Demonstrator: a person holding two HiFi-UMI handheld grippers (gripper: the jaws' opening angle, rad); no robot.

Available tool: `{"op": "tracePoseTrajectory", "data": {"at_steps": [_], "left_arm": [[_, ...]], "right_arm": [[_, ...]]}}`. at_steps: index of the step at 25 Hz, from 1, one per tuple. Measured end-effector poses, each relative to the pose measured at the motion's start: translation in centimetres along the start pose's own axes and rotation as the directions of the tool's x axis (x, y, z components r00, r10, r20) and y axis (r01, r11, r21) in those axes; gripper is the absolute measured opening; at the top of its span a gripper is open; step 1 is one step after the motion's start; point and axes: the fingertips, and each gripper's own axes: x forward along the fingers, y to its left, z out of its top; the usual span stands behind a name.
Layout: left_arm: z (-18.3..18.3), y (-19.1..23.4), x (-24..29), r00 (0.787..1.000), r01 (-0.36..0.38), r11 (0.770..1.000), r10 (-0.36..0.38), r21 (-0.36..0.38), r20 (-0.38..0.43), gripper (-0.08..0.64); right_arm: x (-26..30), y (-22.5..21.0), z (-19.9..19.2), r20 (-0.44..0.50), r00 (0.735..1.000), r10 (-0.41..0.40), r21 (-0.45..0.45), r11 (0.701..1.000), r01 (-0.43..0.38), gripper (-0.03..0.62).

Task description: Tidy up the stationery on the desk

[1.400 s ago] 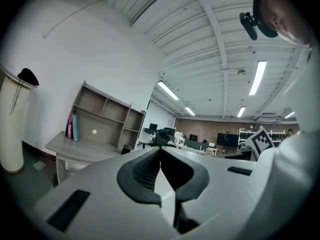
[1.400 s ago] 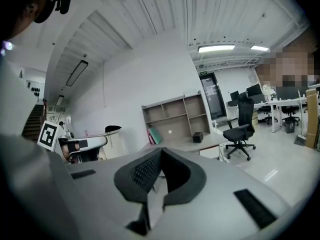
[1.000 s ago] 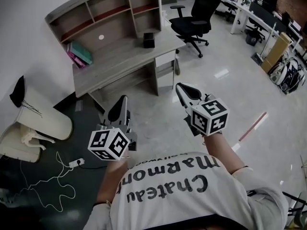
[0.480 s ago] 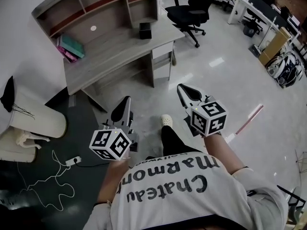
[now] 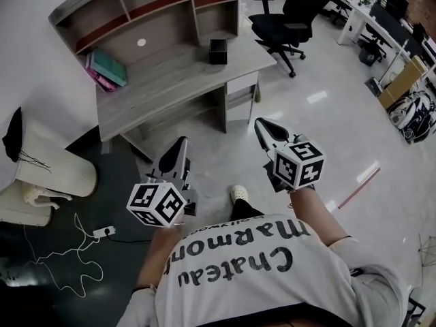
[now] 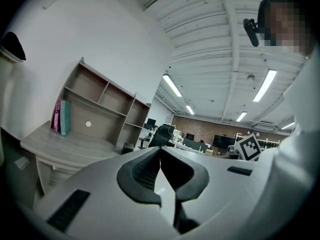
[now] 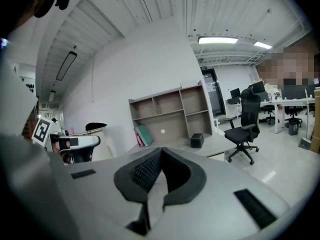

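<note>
A grey wooden desk (image 5: pixel 170 80) with a shelf unit stands ahead on the pale floor. Pink and teal books (image 5: pixel 105 70) lean at the desk's left. A small black box (image 5: pixel 218 51) sits at its right end. My left gripper (image 5: pixel 178 144) and right gripper (image 5: pixel 262 125) are held out in front, well short of the desk, both shut with nothing between the jaws. The left gripper view shows the closed jaw tips of the left gripper (image 6: pixel 160 148) with the books (image 6: pixel 61 116) beyond. In the right gripper view the right gripper (image 7: pixel 161 150) points toward the black box (image 7: pixel 197 140).
A black office chair (image 5: pixel 293 16) stands right of the desk. A white bin-like object (image 5: pixel 48 165) and a power strip with cable (image 5: pixel 105 231) lie at the left on a dark mat. A red-and-white stick (image 5: pixel 357 186) lies on the floor at the right. The person's shoe (image 5: pixel 238 193) is between the grippers.
The person has stepped toward the desk, and a shoe has come into view between the grippers. Both grippers travelled along with the body and stayed shut.
</note>
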Motion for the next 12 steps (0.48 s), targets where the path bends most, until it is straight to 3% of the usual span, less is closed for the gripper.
{"op": "tracePoseTrajectory", "data": {"at_steps": [9,12], "left_arm": [[3.6,3.2,6.4,0.999,-0.029,1.000,0.028,0.013,0.042,0.017],[4.3,3.9,8.5,0.998,-0.034,0.999,0.034,0.006,0.054,0.016]], "right_arm": [[6.6,-3.1,4.8,0.032,0.997,0.064,-0.011,0.998,-0.064,0.014],[8.0,-4.4,6.3,0.074,0.993,0.087,0.026,0.996,-0.089,0.014]]}}
